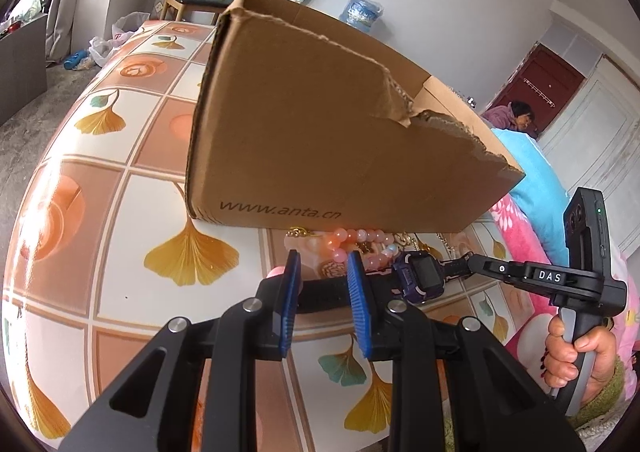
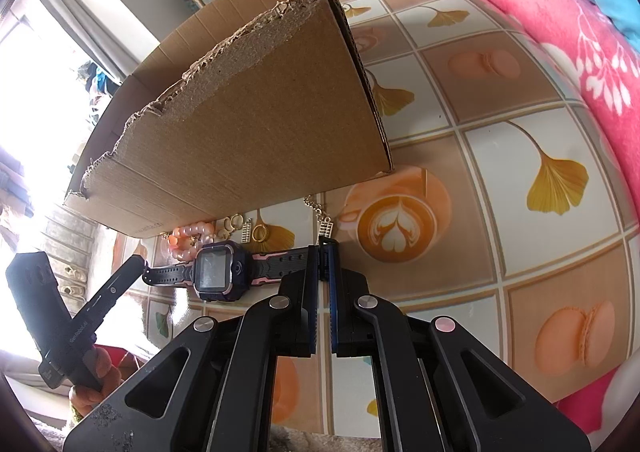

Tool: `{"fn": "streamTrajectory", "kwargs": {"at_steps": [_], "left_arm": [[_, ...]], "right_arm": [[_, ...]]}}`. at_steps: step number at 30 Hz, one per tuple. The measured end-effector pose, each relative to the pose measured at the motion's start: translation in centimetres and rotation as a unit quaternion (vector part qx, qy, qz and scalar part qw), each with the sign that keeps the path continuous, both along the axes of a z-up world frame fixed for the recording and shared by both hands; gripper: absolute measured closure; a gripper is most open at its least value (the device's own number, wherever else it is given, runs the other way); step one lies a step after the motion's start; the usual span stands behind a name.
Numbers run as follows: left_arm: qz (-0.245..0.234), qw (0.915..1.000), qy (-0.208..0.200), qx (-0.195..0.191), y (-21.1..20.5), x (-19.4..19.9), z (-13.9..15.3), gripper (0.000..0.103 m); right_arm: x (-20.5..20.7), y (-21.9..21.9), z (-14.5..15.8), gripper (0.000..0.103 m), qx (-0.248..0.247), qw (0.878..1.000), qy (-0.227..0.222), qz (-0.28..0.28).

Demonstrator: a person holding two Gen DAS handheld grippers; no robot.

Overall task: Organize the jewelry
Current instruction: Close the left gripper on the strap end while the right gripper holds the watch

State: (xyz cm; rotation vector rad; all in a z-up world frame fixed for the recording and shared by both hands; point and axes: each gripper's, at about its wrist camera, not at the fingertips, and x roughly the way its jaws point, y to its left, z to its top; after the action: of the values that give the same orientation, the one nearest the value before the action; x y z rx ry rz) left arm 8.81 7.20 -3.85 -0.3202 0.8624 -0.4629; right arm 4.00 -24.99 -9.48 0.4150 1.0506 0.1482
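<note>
Dead ahead of both claws I have the torn cardboard box (image 1: pixel 320 123), open side up, with the loose jewelry along its foot. Nearer me is the watch (image 2: pixel 214 270): my right claw (image 2: pixel 323 252) is clamped on one strap end, while my left claw (image 1: pixel 324 276) stands agape around the other strap, not pinching. I reckon I should lift level and clear the ragged rim before letting go. Only the right view shows the gold rings (image 2: pixel 232 223); the left shows the pink bead bracelet (image 1: pixel 352 238) better
</note>
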Motion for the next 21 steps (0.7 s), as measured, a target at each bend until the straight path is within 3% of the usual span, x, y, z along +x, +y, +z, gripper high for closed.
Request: {"fn": "streamTrajectory", "kwargs": {"at_steps": [4,7,14,21], "left_arm": [[0.008,0.9999,-0.008,0.007,0.0,0.1,0.1,0.079],[0.024,0.9988,-0.020,0.037,0.3,0.1,0.5,0.079],[0.052,0.9981,0.033,0.001,2.4,0.9,-1.1,0.084],[0.041,0.9974,0.056,0.021,2.2,0.9,-0.6,0.084]], "right_arm": [[0.0,0.0,0.0,0.100,0.000,1.000,0.000,0.000],[0.1,0.1,0.0,0.100,-0.001,1.000,0.000,0.001],[0.4,0.4,0.1,0.099,-0.002,1.000,-0.001,0.002],[0.4,0.0,-0.1,0.099,0.002,1.000,-0.005,0.004]]}}
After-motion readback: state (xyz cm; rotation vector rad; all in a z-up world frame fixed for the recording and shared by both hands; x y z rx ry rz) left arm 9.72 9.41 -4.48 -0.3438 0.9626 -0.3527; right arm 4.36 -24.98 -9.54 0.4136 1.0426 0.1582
